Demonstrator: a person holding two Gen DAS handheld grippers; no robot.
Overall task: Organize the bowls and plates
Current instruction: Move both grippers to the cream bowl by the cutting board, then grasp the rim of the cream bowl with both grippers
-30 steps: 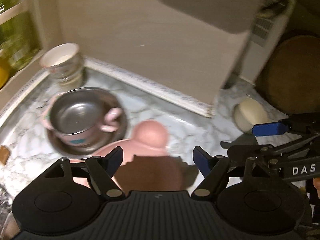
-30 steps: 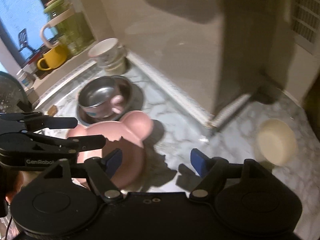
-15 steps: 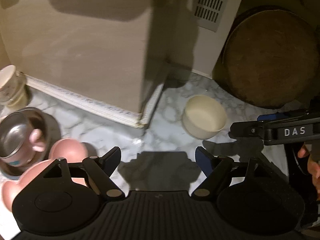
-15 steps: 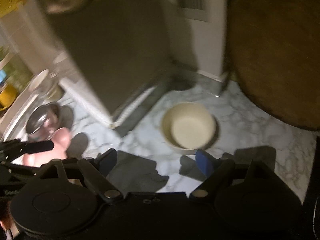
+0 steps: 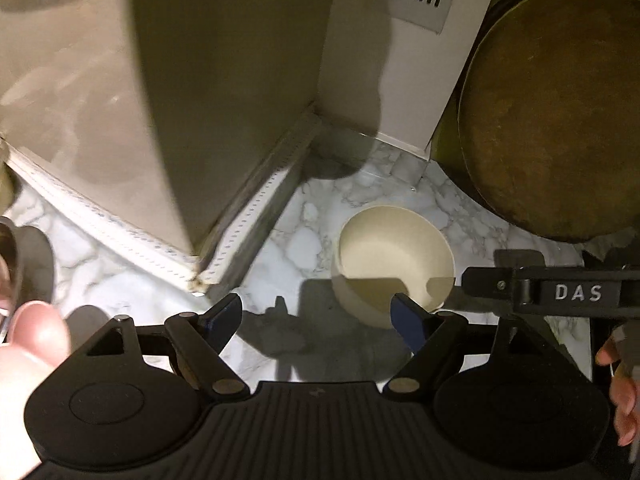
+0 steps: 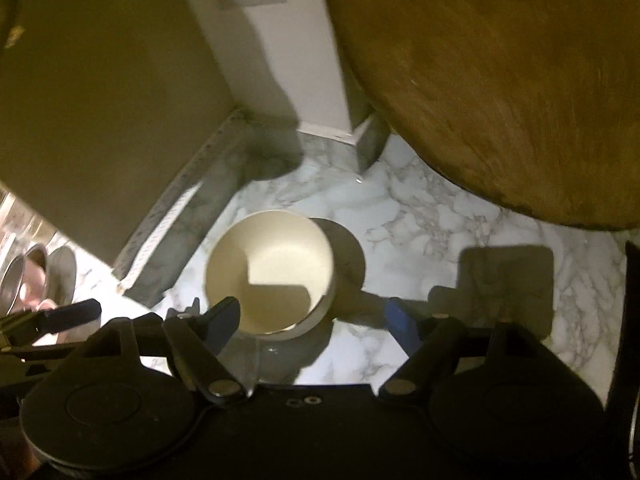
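Note:
A cream bowl (image 5: 394, 258) stands upright on the marble counter (image 5: 304, 240). My left gripper (image 5: 316, 316) is open and empty, its right fingertip just in front of the bowl. In the right wrist view the bowl (image 6: 272, 268) sits just beyond my right gripper (image 6: 314, 314), which is open and empty, with the left fingertip over the bowl's near rim. A pink bear-shaped plate (image 5: 34, 336) shows at the far left. A steel bowl with a pink cup (image 6: 28, 276) shows at the left edge.
A beige wall corner (image 5: 192, 264) juts onto the counter at left. A white vented column (image 5: 400, 60) stands behind. A large round wooden board (image 5: 556, 108) leans at the right, also seen in the right wrist view (image 6: 500, 80).
Both grippers have swung right, away from the pink plate and steel bowl, and closed in on the cream bowl. Both stay open and empty.

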